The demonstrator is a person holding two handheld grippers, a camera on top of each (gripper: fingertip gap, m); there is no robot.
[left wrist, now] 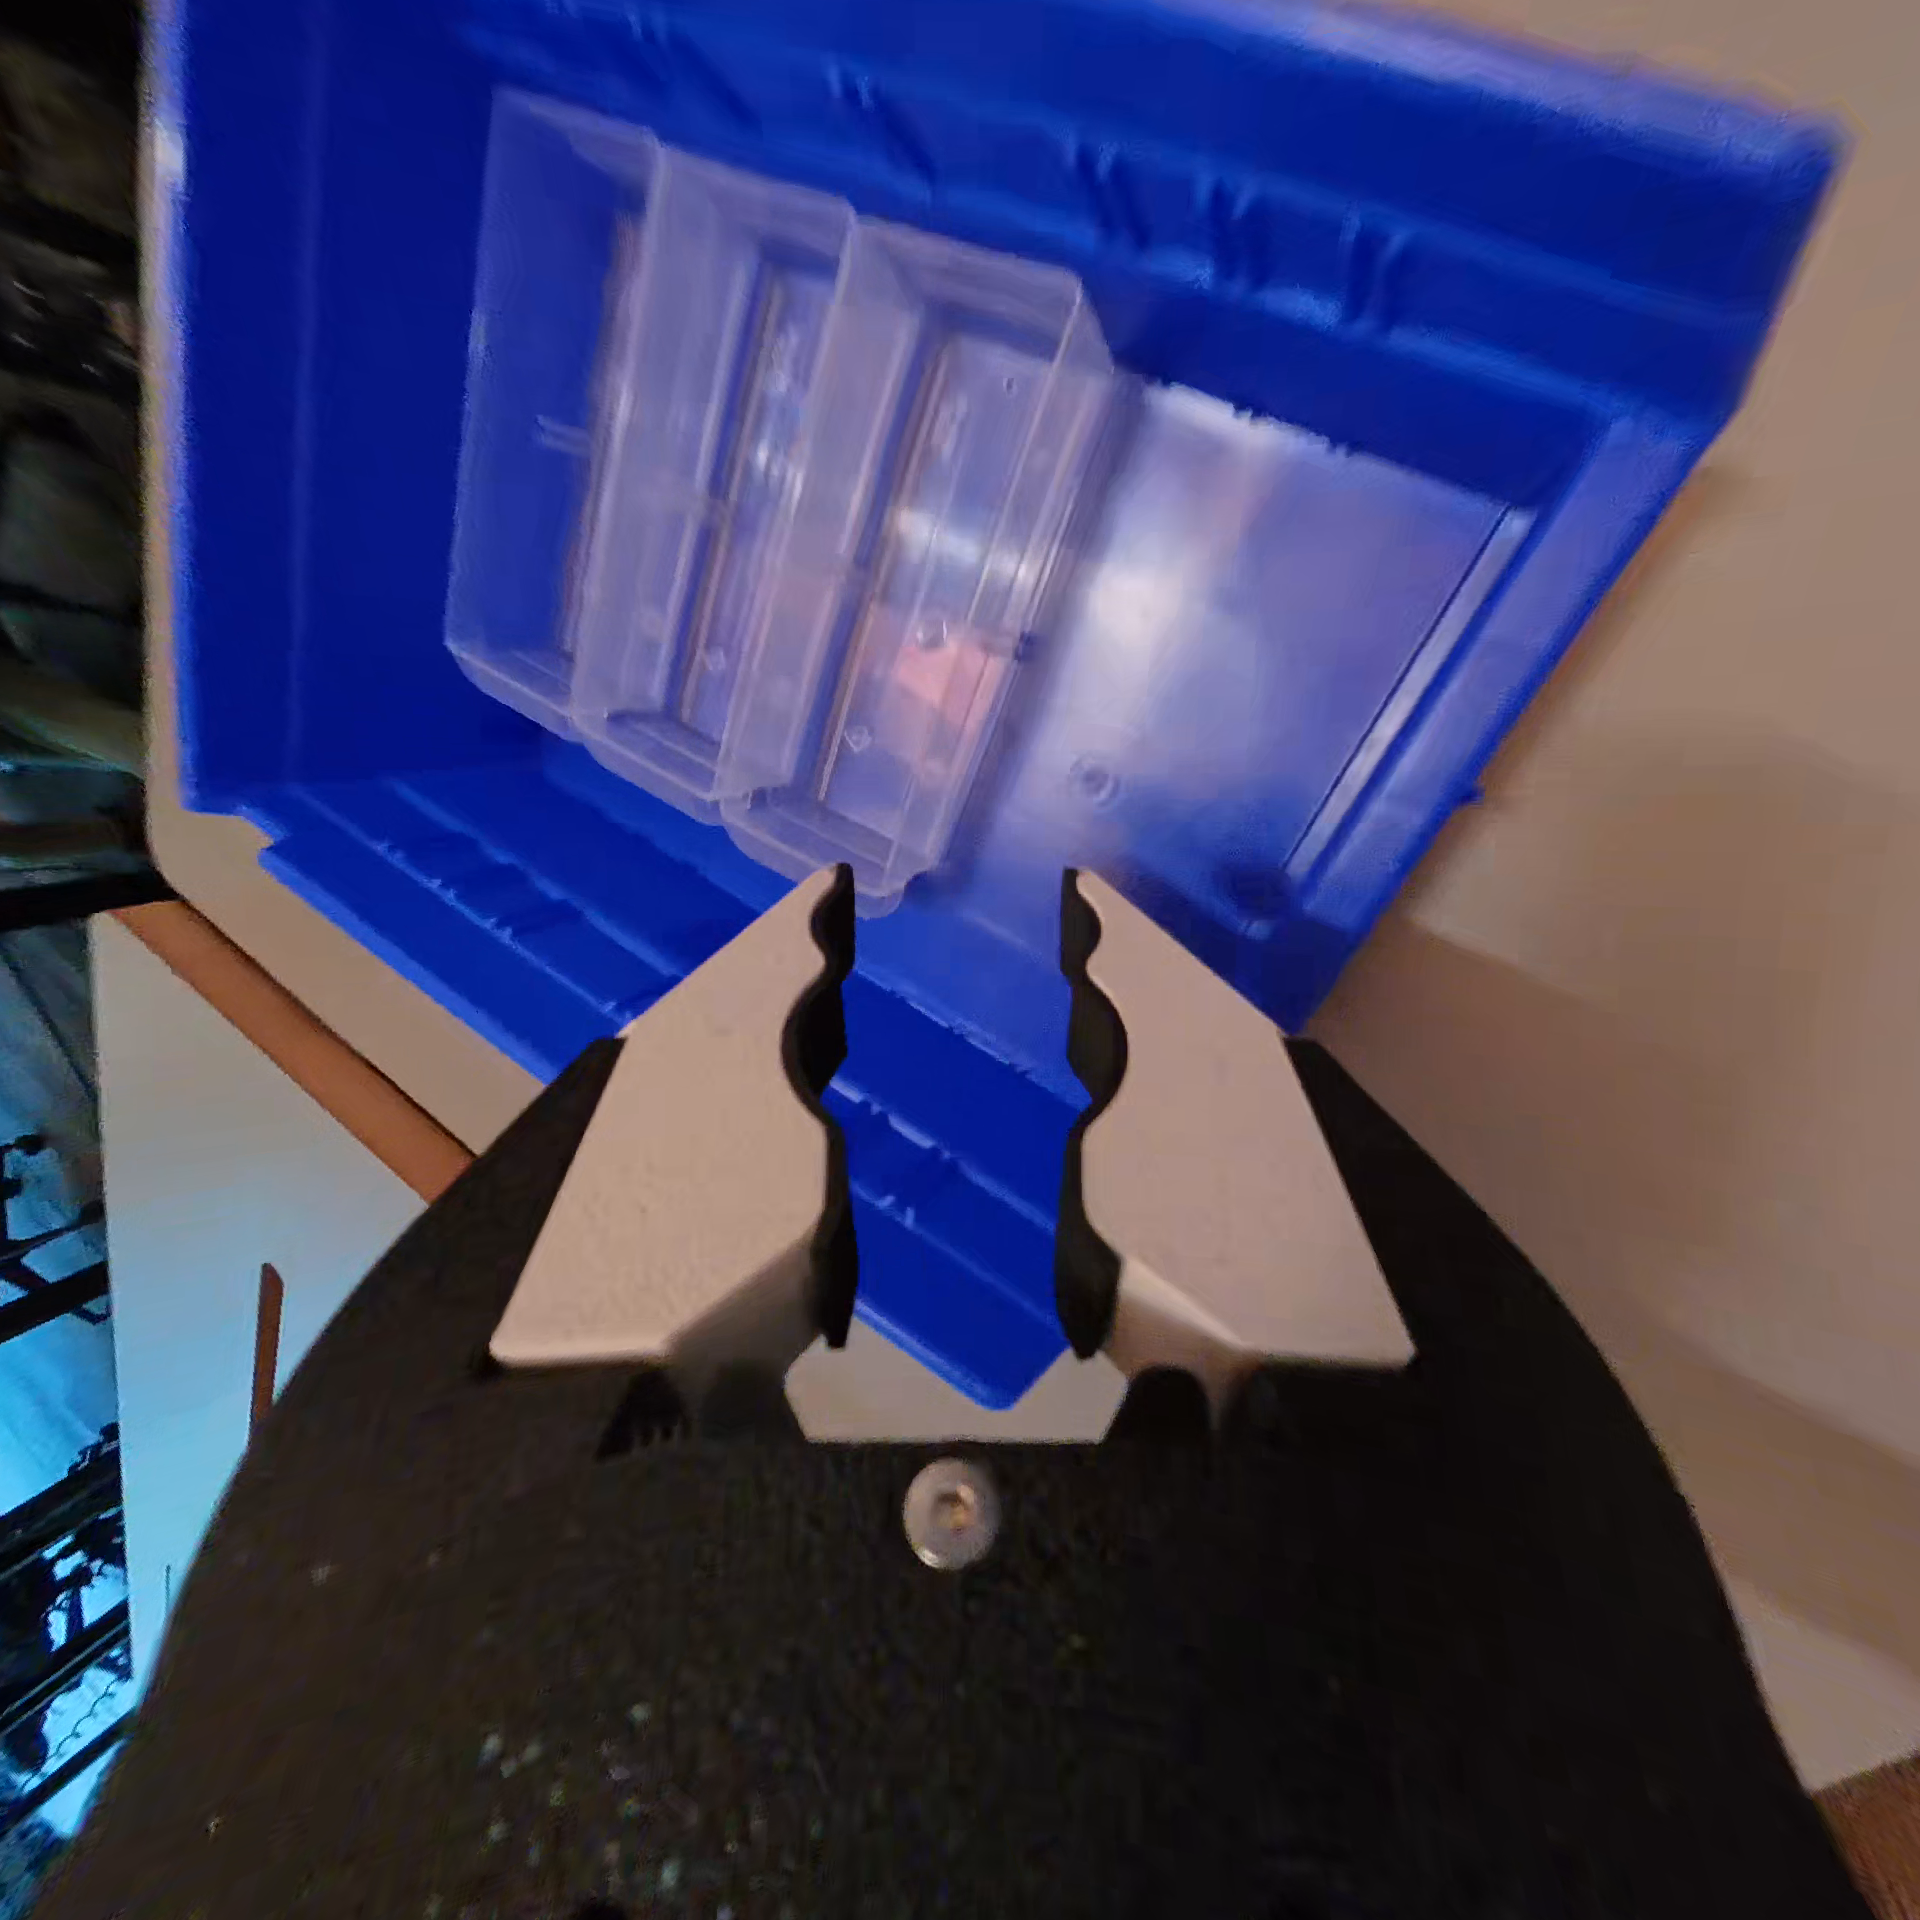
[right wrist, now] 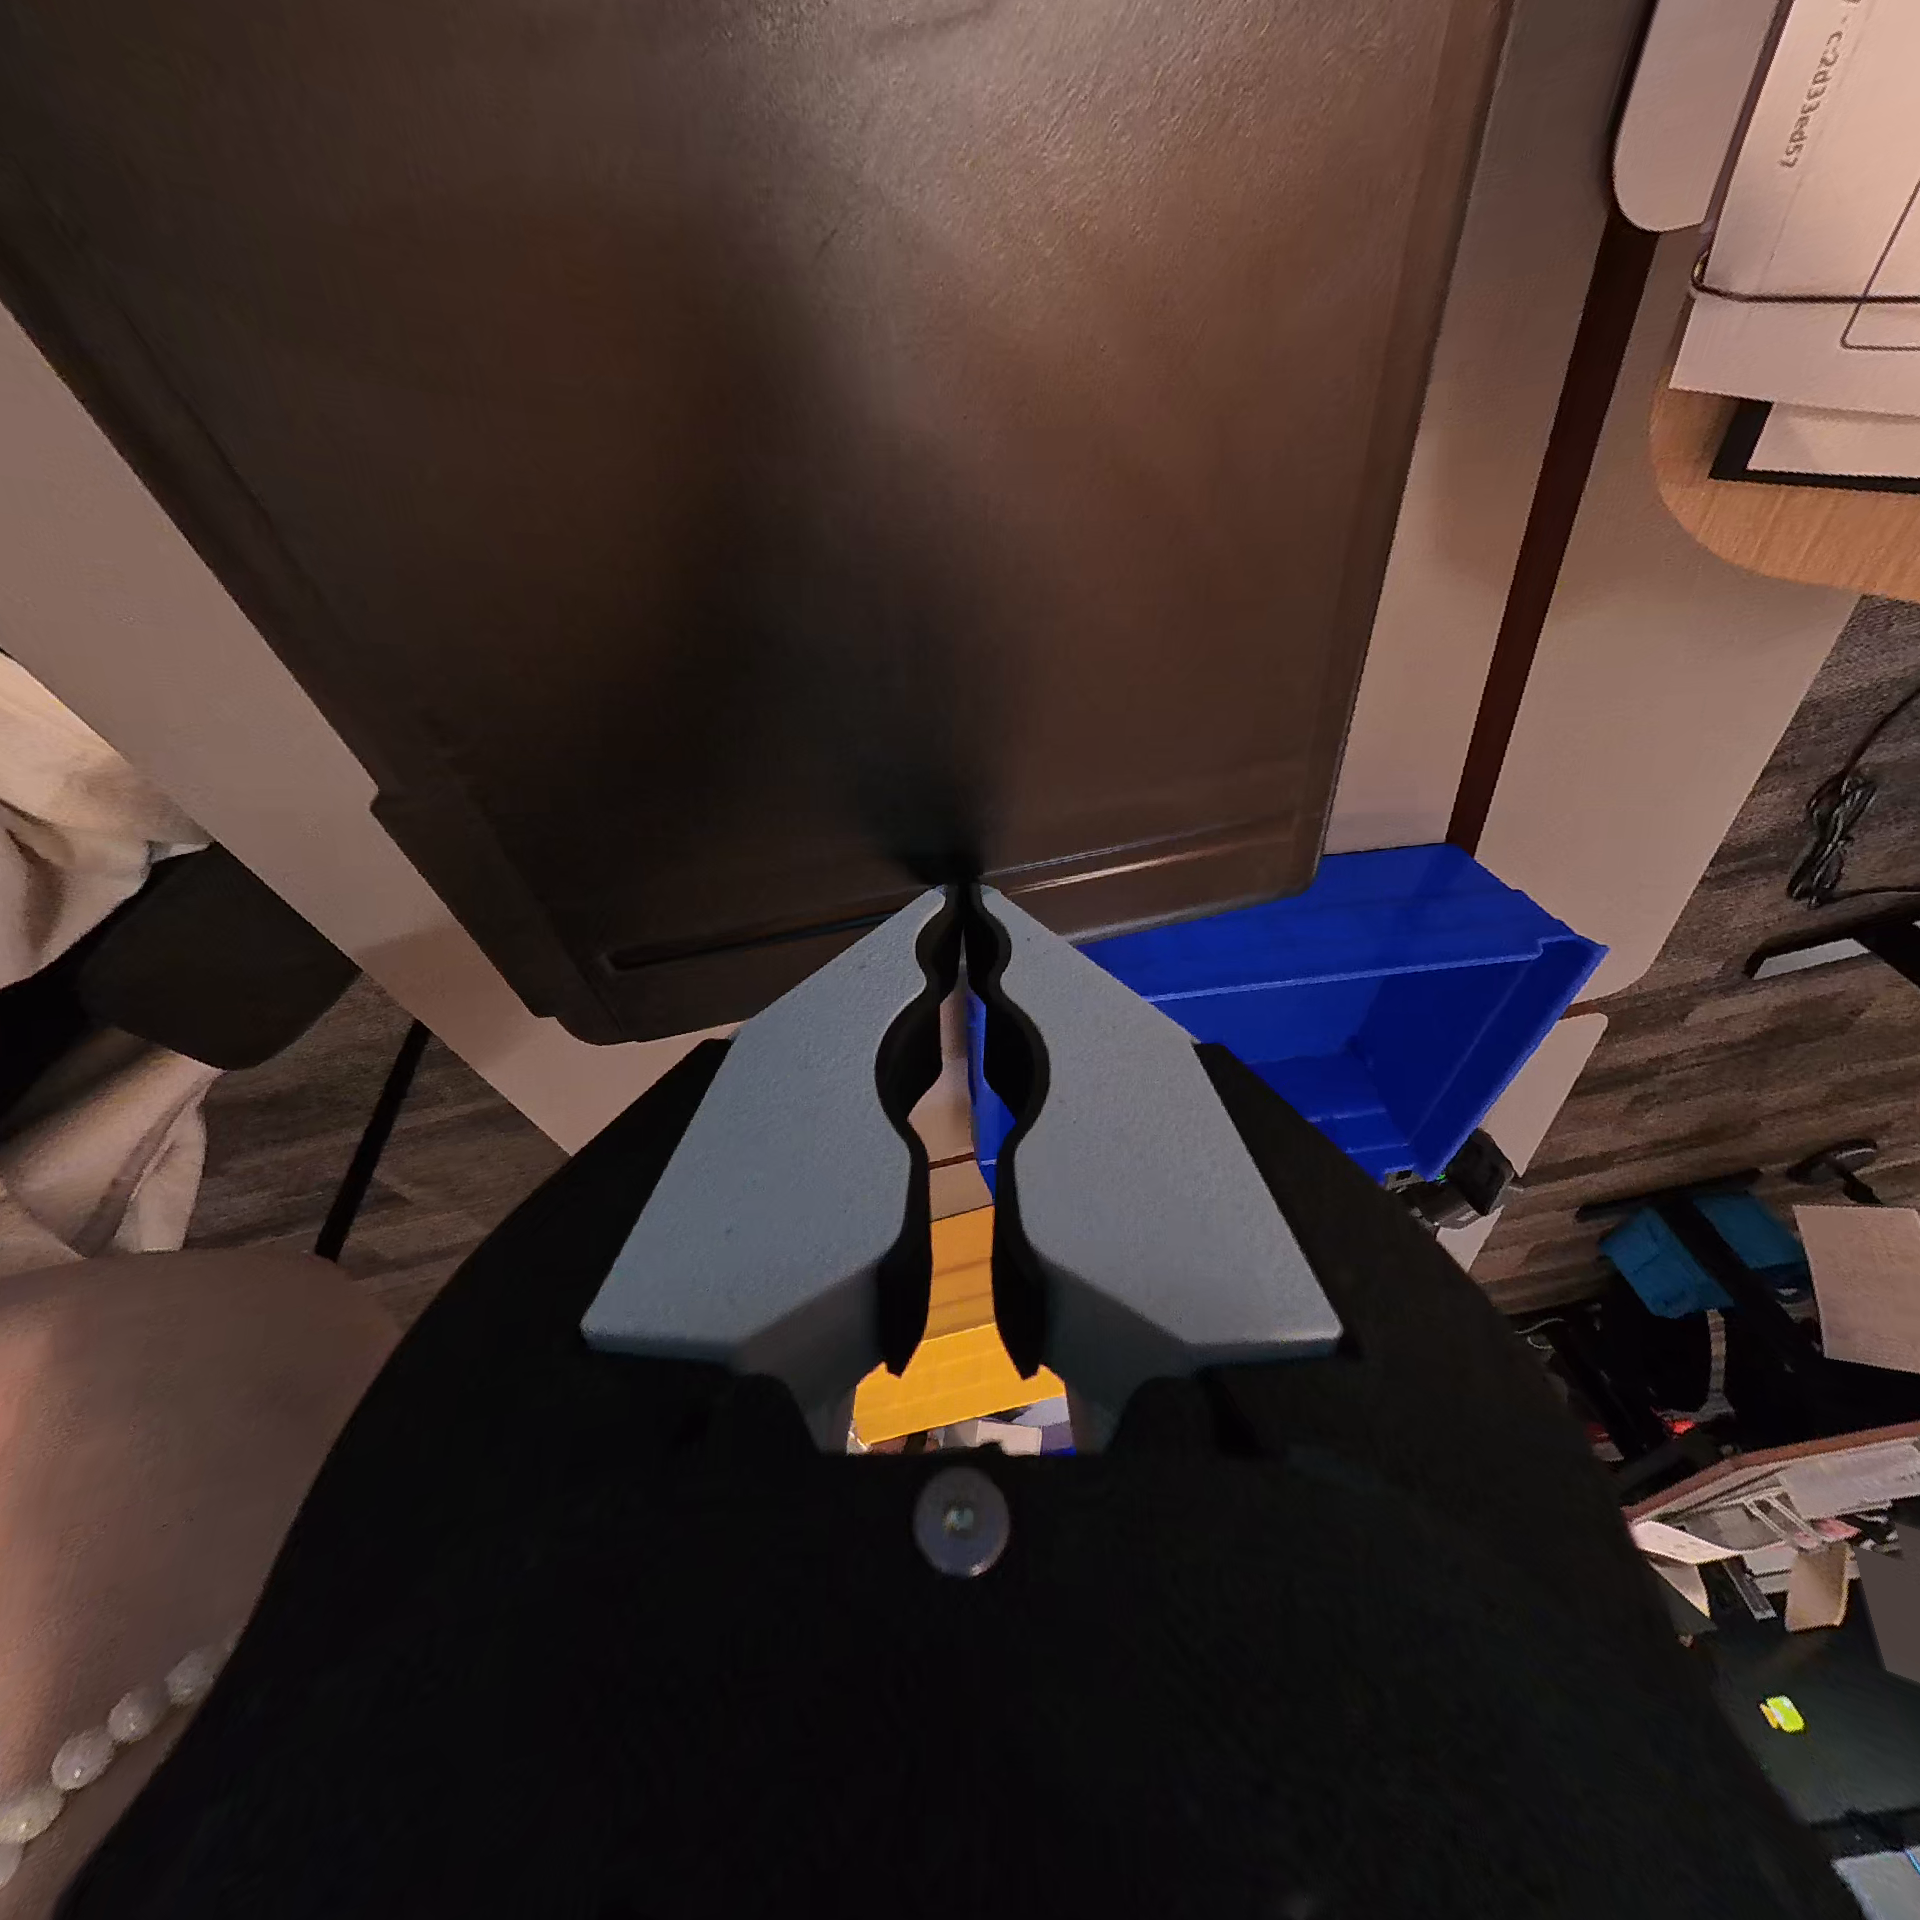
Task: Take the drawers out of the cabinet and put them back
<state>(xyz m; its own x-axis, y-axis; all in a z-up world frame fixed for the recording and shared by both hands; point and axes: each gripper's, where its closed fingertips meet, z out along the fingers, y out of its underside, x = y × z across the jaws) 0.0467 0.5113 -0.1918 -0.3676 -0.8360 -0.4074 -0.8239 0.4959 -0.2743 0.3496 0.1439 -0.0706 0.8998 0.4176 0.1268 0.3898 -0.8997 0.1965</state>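
In the left wrist view, several clear plastic drawers (left wrist: 914,540) lie side by side in a blue bin (left wrist: 312,520). My left gripper (left wrist: 956,883) is open and empty, just above the bin, with its fingertips over the near corner of the nearest drawer. In the right wrist view, the dark cabinet (right wrist: 831,416) fills the upper frame, showing a plain flat panel. My right gripper (right wrist: 961,896) is shut, with its tips against the cabinet's near edge. I cannot tell whether it pinches a rim there. The blue bin (right wrist: 1351,997) shows just right of the cabinet.
The bin and cabinet stand on a white table (left wrist: 1662,935) with a wooden edge. A yellow object (right wrist: 956,1340) shows between the right fingers, below. A person's arm with a bead bracelet (right wrist: 83,1756) is at lower left. Clutter (right wrist: 1714,1299) lies on the floor at right.
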